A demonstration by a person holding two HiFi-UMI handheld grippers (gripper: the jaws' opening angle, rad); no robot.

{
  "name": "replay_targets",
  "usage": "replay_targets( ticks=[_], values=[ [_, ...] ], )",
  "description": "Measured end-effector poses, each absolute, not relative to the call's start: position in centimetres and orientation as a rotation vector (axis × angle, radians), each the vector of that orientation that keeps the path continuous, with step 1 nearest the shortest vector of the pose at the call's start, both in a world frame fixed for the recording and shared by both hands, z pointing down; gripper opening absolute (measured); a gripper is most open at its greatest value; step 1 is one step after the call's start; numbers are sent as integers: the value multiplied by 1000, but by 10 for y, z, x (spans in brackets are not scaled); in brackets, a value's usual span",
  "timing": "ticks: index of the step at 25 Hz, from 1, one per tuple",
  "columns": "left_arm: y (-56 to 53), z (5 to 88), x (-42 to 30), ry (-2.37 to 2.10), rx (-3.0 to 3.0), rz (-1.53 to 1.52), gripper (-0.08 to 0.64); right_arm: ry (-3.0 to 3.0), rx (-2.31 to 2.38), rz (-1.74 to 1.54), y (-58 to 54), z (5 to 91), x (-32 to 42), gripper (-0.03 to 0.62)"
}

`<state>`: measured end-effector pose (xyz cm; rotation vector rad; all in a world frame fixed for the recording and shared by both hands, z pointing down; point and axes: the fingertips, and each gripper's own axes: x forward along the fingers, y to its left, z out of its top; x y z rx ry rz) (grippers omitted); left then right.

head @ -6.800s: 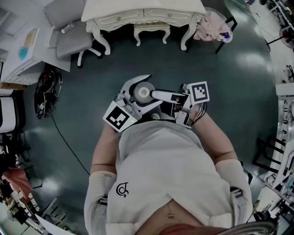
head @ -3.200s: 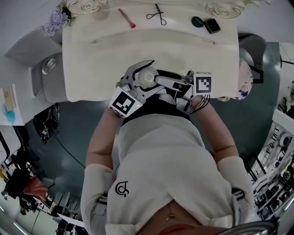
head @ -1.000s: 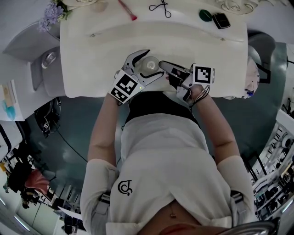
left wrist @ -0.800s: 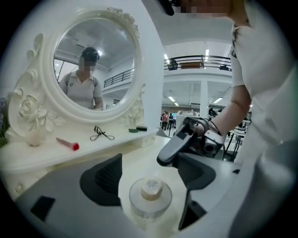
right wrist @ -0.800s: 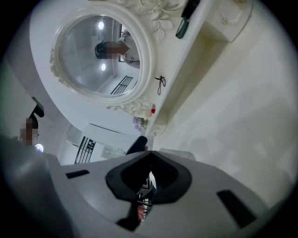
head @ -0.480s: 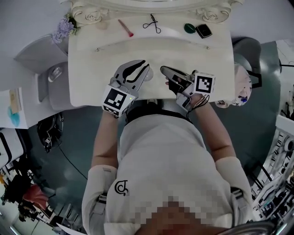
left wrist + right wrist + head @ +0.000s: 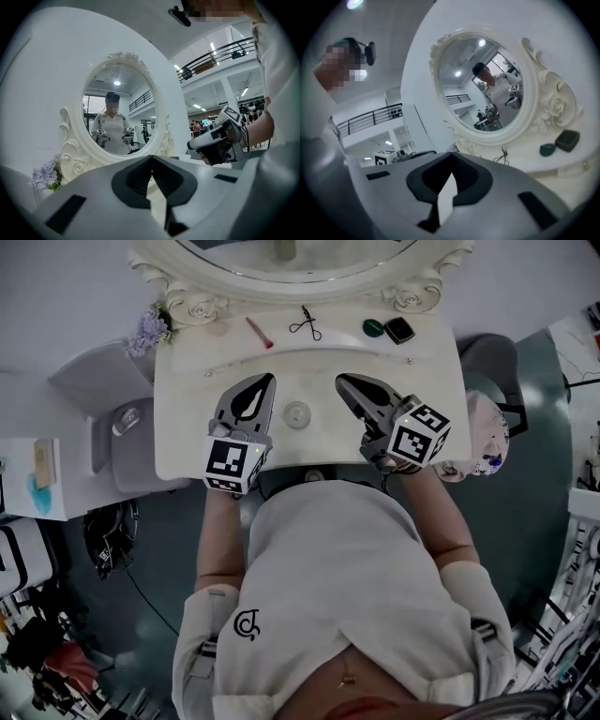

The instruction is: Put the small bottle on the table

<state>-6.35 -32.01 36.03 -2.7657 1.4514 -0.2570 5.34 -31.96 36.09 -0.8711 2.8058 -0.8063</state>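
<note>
Item: small bottle [image 7: 296, 414], on the table [image 7: 187, 437] near its front edge, standing free, nothing touching it. From above it shows as a pale round cap, so its long axis reads as upright. It sits between the two claws, in the head view nearer the left gripper [image 7: 266, 379] than the right gripper [image 7: 343, 381], and back of both sets of tips, toward the person; any re-grasp would mean drawing back and coming down. Left gripper: jaws have just been closing, now clenched tip to tip on nothing. Right gripper: clenched too, empty. Both point level at the oval mirror [image 7: 119, 112], grey moulded shells with black ribbed pads. Table: cream, smooth top, carved scrolled rim. Along its back: lilac flowers [image 7: 147, 331], a red-tipped brush [image 7: 260, 332], a black wire-looped tool [image 7: 305, 322], a green round piece [image 7: 374, 328], a dark compact [image 7: 400, 329]. Placement looks complete.
</note>
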Motion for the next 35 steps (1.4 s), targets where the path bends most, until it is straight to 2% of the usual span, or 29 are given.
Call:
replay_targets(
  ticks=[6,12,35],
  values=[
    [-317,334,-77,1548,-2673,-217,13,2904,-1111,-235,-328,340,69,6],
    [-309,327,-93,1624,-2607,-201,14,2881,-1256,67,-326,329,74,6],
    [-307,323,-88,1615,-2580,-231,12,2854,-1335,80,-324,332,71,5]
  ],
)
